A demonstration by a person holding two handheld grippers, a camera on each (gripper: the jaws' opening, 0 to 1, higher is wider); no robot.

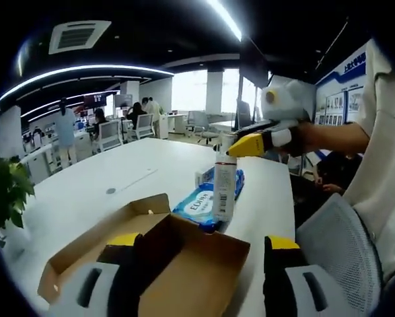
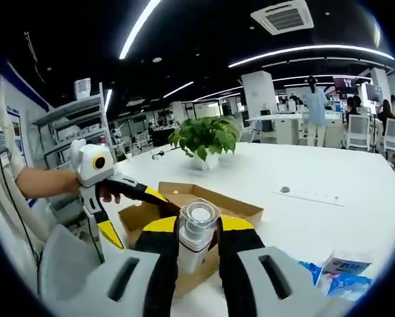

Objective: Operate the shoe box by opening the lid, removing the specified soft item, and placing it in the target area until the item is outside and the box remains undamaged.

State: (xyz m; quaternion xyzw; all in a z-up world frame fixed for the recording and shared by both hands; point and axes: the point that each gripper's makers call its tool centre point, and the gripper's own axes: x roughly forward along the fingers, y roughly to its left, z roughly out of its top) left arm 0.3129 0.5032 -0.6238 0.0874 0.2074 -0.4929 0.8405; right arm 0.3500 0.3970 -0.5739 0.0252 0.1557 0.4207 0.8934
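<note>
Office lights glare over a smooth white desk (image 1: pixel 85 191), where a brown cardboard shoe box (image 1: pixel 151 257) lies open, its flaps spread and its long axis running away from the left tongs (image 1: pixel 204 254), whose jaws stand apart around one flap. The right tongs (image 2: pixel 197 231) grip a white plastic bottle (image 2: pixel 196 234) with a clear cap, held upright above the box. A blue glossy wipes packet (image 1: pixel 201 201) lies flat just beyond the box.
</note>
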